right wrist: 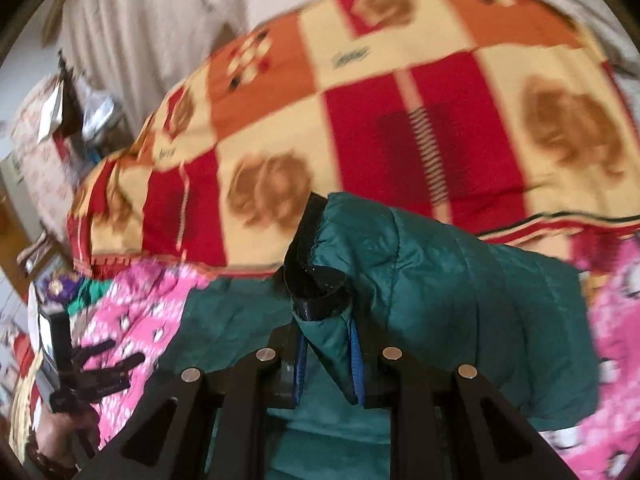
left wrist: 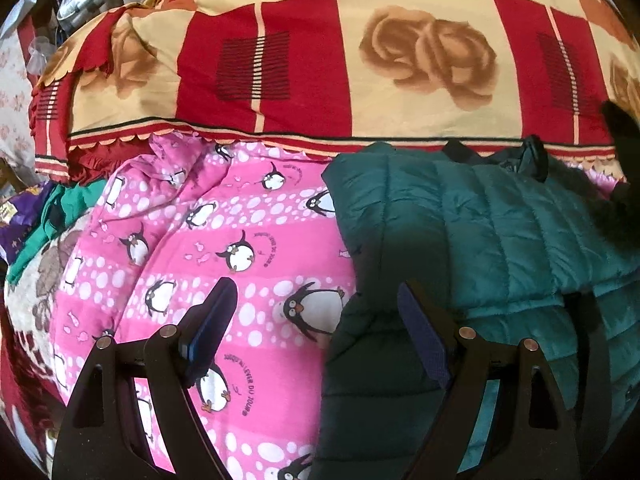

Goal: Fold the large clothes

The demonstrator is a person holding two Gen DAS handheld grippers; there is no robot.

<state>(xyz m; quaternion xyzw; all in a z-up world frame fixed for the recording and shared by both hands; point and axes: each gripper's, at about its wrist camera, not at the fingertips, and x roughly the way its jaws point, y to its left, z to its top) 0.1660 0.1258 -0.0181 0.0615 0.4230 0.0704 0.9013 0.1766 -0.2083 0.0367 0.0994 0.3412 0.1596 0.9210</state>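
Right tool (right wrist: 329, 368) pinches the teal puffer jacket's (right wrist: 460, 300) sleeve cuff (right wrist: 320, 280), lifting it to fold inward. Left tool (left wrist: 316, 316) hangs spread wide, empty, over the penguin blanket (left wrist: 240, 240) beside the jacket.

Both grippers were matte black plastic. The left gripper (left wrist: 316, 316) had wedge-shaped fingers (left wrist: 216, 320) faced with dark blue ribbed pads and studded with round silver pins. The right gripper (right wrist: 328, 364) showed matching triangular cut-outs and blue pad edges.
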